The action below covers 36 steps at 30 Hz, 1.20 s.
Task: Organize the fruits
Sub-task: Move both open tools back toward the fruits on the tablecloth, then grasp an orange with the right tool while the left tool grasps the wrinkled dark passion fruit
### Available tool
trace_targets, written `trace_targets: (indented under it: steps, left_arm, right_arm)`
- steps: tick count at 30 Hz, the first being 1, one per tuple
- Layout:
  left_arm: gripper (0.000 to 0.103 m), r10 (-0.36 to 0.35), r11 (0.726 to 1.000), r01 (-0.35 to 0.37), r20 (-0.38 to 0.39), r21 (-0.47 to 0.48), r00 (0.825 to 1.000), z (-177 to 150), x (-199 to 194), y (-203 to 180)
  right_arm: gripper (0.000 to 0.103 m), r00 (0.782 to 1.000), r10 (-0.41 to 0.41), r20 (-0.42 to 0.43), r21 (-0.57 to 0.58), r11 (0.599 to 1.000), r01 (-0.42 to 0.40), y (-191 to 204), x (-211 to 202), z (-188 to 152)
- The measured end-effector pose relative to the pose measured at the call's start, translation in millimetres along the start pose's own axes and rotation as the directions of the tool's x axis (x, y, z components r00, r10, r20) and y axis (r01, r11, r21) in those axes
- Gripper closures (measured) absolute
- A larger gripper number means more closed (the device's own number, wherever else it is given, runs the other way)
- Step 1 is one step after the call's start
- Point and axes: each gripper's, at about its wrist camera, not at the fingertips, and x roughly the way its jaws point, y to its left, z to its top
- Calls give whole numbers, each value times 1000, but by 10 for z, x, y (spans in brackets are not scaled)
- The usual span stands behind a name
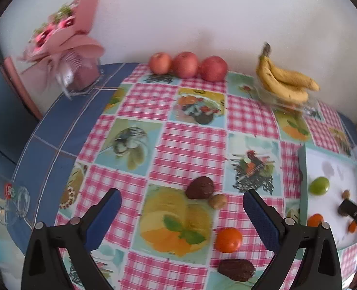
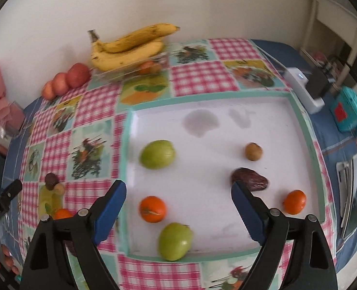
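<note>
My left gripper point(image 1: 182, 201) is open and empty above the patterned tablecloth. Ahead of it lie a dark brown fruit point(image 1: 199, 187), a small tan fruit point(image 1: 217, 201), an orange point(image 1: 228, 240) and a second dark brown fruit point(image 1: 236, 270). My right gripper point(image 2: 178, 192) is open and empty over a white tray point(image 2: 299, 120). The tray holds two green fruits point(image 2: 157, 154) point(image 2: 175, 241), two oranges point(image 2: 152, 208) point(image 2: 294, 201), a tan fruit point(image 2: 253, 151) and a dark brown fruit point(image 2: 252, 180).
Three red apples point(image 1: 186, 64) line the back wall. A banana bunch point(image 1: 282, 79) rests on a clear container point(image 2: 130, 72). A pink bouquet point(image 1: 62, 31) stands at the far left. A white device point(image 2: 301, 84) and a teal box point(image 2: 347, 108) sit beyond the tray.
</note>
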Motion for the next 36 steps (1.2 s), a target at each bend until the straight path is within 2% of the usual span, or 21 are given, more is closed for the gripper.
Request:
trace_targets:
  steps: [4, 7, 10, 16, 20, 31, 36]
  left_arm:
    - [1, 31, 998, -31, -2, -48, 1000, 12, -31, 247]
    - [1, 18, 996, -19, -13, -88, 1000, -2, -18, 428]
    - [1, -3, 993, -2, -40, -120, 999, -34, 26, 559]
    - [1, 5, 989, -21, -106, -146, 994, -120, 208, 720]
    - [1, 20, 983, -42, -125, -181, 992, -145, 290, 795]
    - [1, 14, 980, -45, -159, -193, 987, -144, 502, 846]
    - [1, 9, 976, -49, -187, -211, 982, -162, 613, 869]
  right_arm:
    - [14, 999, 43, -24, -37, 998, -44, 270, 10, -21]
    - [14, 997, 61, -41, -68, 996, -64, 486, 24, -55]
    - [14, 996, 75, -51, -104, 991, -80, 687, 24, -73]
    - [14, 987, 137, -89, -141, 979, -149, 1071, 100, -131]
    - [14, 986, 117, -118, -190, 972, -138, 1291, 208, -209]
    - [14, 965, 132, -226, -296, 935, -197, 1865, 545, -474]
    - [15, 963, 107, -247, -318, 930, -185, 1965, 661, -542]
